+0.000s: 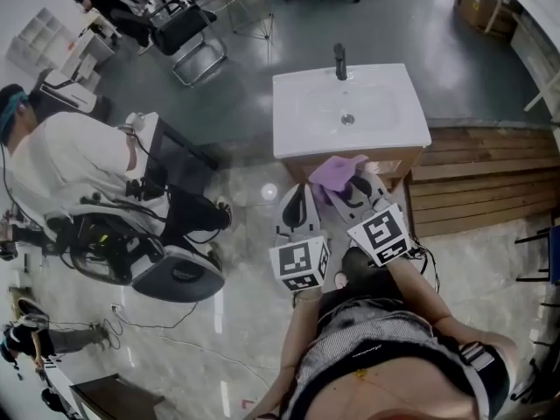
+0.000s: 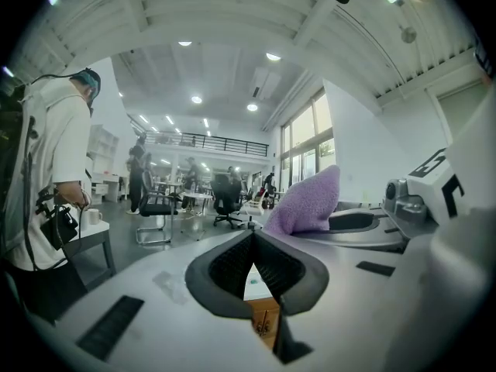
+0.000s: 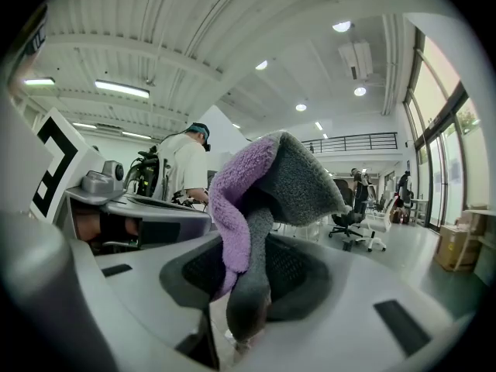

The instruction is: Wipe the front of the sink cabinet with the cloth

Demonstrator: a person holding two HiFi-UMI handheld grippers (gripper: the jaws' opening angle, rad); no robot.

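A glossy grey floor (image 1: 219,322) is filling most of the head view, with a brown plank platform (image 1: 477,178) lying at 3 o'clock. A seated person in a white top (image 1: 61,160) is working at 9 o'clock, well apart from the task. At 12 o'clock the wooden sink cabinet (image 1: 398,159) is standing under its white rectangular basin top (image 1: 350,108), and a black tap (image 1: 339,61) is rising at the basin's far edge.

The right gripper (image 1: 353,185) is reaching toward the cabinet front, its jaws clamping a fluffy purple-and-grey cloth (image 1: 337,171). The cloth is bunching just before the wood, at 6 o'clock from the basin; whether it is touching the front cannot be told. In the right gripper view the cloth (image 3: 263,184) is standing up out of the right gripper (image 3: 248,273).

The left gripper (image 1: 299,192) is hovering just beside, at 9 o'clock from the cloth. In its own view the left gripper (image 2: 252,240) is holding nothing, jaw tips meeting, with the cloth (image 2: 310,204) at 2 o'clock.

Each cube is showing black-and-white square markers; no lettering is readable there.
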